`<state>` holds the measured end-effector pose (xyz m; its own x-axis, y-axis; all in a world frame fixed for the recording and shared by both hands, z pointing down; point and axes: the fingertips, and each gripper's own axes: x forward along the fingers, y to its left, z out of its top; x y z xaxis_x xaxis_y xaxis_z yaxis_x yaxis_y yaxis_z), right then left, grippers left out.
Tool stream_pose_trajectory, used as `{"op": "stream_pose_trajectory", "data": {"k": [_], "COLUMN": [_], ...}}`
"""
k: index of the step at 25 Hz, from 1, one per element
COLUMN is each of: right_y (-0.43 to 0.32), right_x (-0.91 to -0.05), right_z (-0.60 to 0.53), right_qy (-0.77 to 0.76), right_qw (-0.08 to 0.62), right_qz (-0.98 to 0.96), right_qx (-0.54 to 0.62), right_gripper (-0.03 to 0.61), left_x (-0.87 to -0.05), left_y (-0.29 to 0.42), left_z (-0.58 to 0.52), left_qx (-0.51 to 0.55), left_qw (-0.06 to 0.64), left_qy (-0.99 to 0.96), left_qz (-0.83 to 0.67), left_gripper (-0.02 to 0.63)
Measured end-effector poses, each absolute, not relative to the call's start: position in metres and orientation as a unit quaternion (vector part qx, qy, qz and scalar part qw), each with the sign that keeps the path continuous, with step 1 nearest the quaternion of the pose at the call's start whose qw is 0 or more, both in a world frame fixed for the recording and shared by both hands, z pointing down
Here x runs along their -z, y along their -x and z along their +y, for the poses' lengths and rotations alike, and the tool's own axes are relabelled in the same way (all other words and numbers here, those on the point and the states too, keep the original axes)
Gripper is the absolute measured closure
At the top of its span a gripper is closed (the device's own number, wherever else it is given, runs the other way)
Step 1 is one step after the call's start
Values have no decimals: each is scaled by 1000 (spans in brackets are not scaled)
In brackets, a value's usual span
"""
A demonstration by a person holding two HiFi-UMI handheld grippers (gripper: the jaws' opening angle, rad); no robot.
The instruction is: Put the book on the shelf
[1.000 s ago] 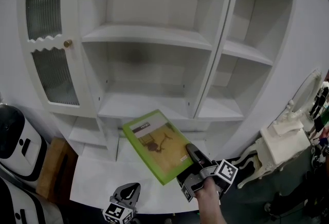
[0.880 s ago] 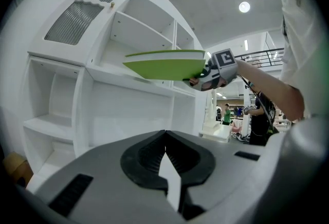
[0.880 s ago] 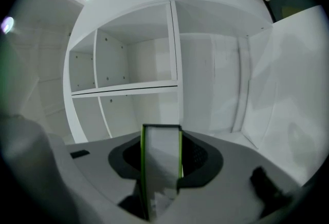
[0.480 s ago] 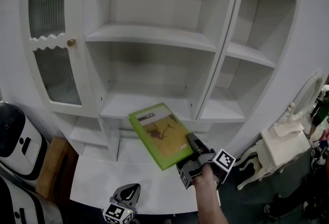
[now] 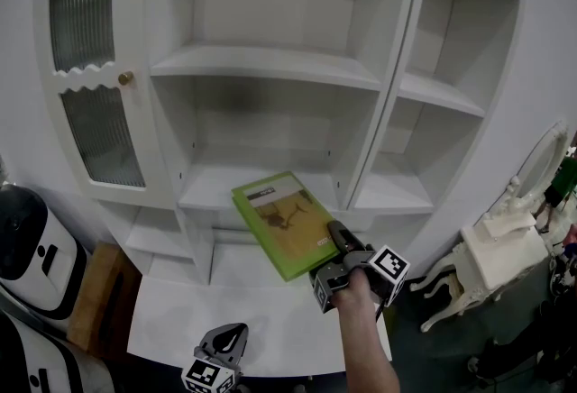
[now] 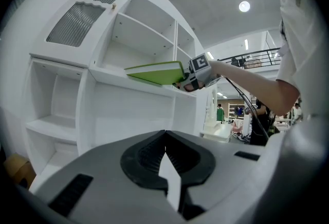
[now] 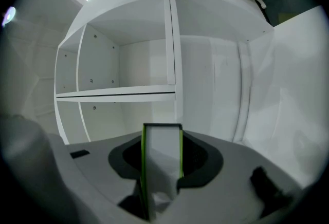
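Since a second ago the flat green book (image 5: 287, 222) has travelled up and in towards the white wooden shelf unit (image 5: 270, 67). My left tongs (image 5: 227, 337) have kept their place.

From the head view, my right tongs (image 5: 337, 240) clamp the book by its near right corner. It lies nearly flat, cover up, in the air. Its far left corner now reaches over the front edge of the lower shelf board (image 5: 225, 188) in the middle bay. I cannot tell whether it touches that edge. The left tongs sit low at the front edge of the white desk top (image 5: 180, 315), well apart from the book. A ribbed glass door (image 5: 86, 13) with a small brass knob (image 5: 125, 77) stands at the unit's left side.

From the left gripper view, the jaws are pressed together with nothing between them. Above and beyond them the book shows edge-on, level with the shelf board's front edge, with the right tongs at its near end.

From the right gripper view, the book stands edge-on between the jaws, green covers either side of white pages, and the jaws bear on both covers. Open white bays lie straight ahead.
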<state>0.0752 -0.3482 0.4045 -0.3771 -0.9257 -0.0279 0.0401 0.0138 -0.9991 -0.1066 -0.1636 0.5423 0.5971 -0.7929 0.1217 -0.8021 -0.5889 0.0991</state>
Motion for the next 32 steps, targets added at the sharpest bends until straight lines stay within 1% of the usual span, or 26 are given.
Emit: {"op": "stream_pose_trajectory", "data": {"k": [6,17,32], "right_y": [-75,-72,-71], "right_x": [-407,-407,-406], "right_z": [-364,-391,-403], "right_qy": [398,431,446], "right_qw": [416,459,471], "right_qz": [576,560,545], "right_qx": [580,539,532], "right_gripper": [436,436,428], "left_x": [-542,-544,-546], "left_y": [109,114,112], "left_z": [-164,-165,-169], "left_qx": [-33,-35,-37], "left_qw": [72,76,75], "left_qy": [-890,-889,-893], "left_qz": [-448,-451,-442], "left_gripper": [604,604,604]}}
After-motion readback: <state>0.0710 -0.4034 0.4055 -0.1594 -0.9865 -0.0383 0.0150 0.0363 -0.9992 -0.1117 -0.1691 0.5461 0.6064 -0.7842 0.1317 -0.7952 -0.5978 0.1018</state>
